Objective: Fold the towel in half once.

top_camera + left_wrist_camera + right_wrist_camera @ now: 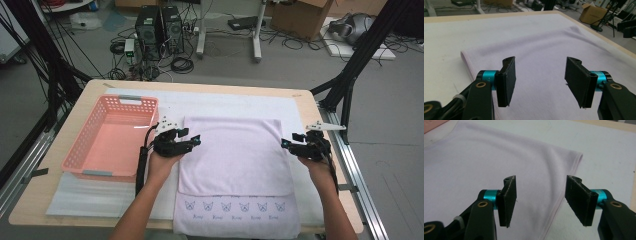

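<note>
Lying folded on the tabletop [300,107], the soft, light towel [235,155] wants pinching at its side edges; both tongs, left [192,138] and right [290,142], gape empty.

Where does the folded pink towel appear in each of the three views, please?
High view: the towel lies mid-table, between the left gripper and the right gripper.
Left gripper view: it spreads from the centre to the right, behind and below the open jaws, its folded corner at the left.
Right gripper view: it covers the left and centre, its folded corner at the upper right.
Shared landmark: the white mat under the towel.
</note>
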Motion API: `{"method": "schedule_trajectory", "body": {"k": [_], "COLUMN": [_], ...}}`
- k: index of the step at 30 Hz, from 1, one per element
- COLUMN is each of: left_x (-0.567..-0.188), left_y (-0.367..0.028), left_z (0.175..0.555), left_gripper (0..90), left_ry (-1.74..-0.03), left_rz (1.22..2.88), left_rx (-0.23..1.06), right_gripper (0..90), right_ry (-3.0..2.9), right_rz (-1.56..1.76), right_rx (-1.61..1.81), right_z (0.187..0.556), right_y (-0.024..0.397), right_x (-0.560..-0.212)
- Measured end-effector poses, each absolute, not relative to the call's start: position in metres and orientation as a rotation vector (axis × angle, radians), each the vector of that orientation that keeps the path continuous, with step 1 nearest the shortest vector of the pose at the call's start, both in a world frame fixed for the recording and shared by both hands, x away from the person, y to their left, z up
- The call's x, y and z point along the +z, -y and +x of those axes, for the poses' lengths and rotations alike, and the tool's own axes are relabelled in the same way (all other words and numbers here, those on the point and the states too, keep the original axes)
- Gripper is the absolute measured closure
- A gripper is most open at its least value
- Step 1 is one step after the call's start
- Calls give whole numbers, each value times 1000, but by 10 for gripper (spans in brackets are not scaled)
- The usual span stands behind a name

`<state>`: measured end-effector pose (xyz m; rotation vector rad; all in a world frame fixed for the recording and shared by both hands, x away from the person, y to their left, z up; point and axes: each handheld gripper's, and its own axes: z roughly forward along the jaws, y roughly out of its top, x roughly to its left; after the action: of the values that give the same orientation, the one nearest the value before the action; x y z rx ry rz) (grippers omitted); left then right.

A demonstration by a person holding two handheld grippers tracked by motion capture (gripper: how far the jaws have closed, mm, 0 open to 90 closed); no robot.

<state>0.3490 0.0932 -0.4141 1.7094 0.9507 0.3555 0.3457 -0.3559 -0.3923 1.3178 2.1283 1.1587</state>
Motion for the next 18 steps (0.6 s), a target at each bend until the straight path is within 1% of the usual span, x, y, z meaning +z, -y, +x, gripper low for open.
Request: {"method": "schedule_trajectory", "body": {"k": [3,4,9,16,18], "left_x": [-417,-418,-417,-428,-433], "left_y": [-96,-97,-101,-109,-111], "left_z": [339,336,322,301,293], "left_gripper": [419,416,423,499,506], "left_ry": [-949,-944,-939,-956,-968], "left_rz": [1710,1703,1703,1741,1763], "left_rx": [345,341,352,314,310], "right_gripper": [421,450,451,467,474], "right_ry": [-2116,-2118,-2117,-2147,-2146], "right_rz": [1327,1321,1330,1304,1297], "right_rx": [1184,1196,1186,1140,1147], "right_z": [332,327,310,289,281], "right_y": [361,363,368,365,363], "right_x": [-398,-401,-411,-417,-417]}}
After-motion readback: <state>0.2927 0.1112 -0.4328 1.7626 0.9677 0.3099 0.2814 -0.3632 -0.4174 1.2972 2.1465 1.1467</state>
